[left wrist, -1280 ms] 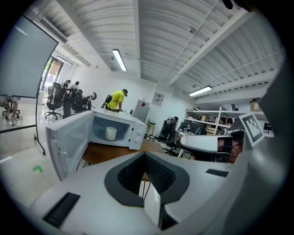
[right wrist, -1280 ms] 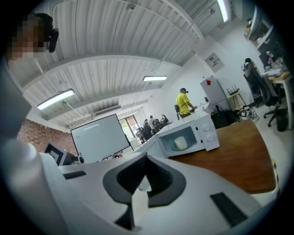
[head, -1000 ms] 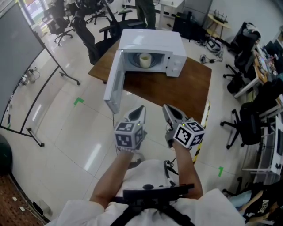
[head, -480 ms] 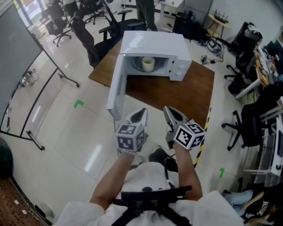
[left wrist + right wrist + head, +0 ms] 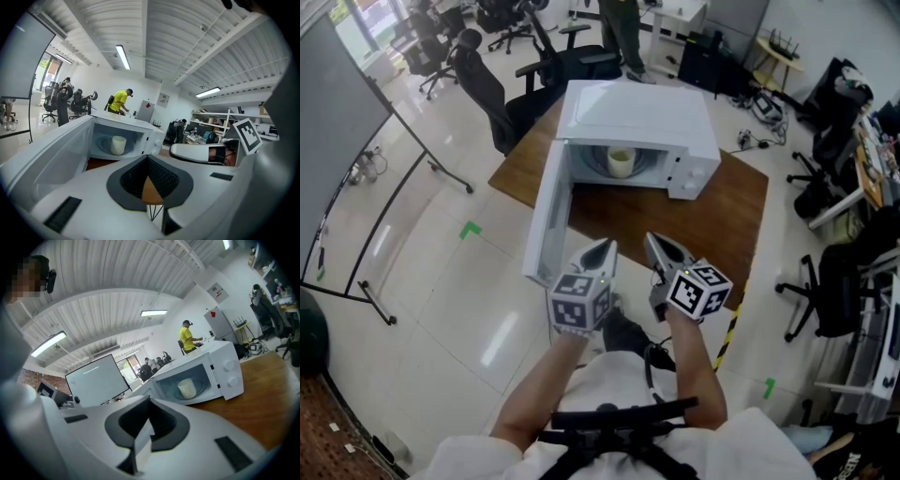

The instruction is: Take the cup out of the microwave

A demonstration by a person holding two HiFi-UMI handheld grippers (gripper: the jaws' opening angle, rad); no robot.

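A white microwave point(image 5: 637, 117) stands on a brown table point(image 5: 712, 220) with its door point(image 5: 546, 220) swung open to the left. A pale cup point(image 5: 621, 162) stands upright on the turntable inside. Both grippers hang side by side in front of the table, short of the door and pointing at the oven. My left gripper point(image 5: 606, 246) is shut and empty, and so is my right gripper point(image 5: 653, 240). The left gripper view shows the cup point(image 5: 118, 144) beyond the shut tips of the left gripper point(image 5: 147, 157). In the right gripper view the cup point(image 5: 187, 388) stands past the right gripper point(image 5: 149, 400).
Black office chairs point(image 5: 492, 89) stand behind the table and more chairs point(image 5: 830, 281) at the right. A dark rolling board point(image 5: 342, 131) stands at the left. Yellow-black tape point(image 5: 727, 323) marks the floor by the table's near corner. A person in a yellow shirt point(image 5: 119, 101) works far behind.
Both grippers and the head have moved closer to the microwave, which now sits lower and larger in the head view. Both grippers stay shut.
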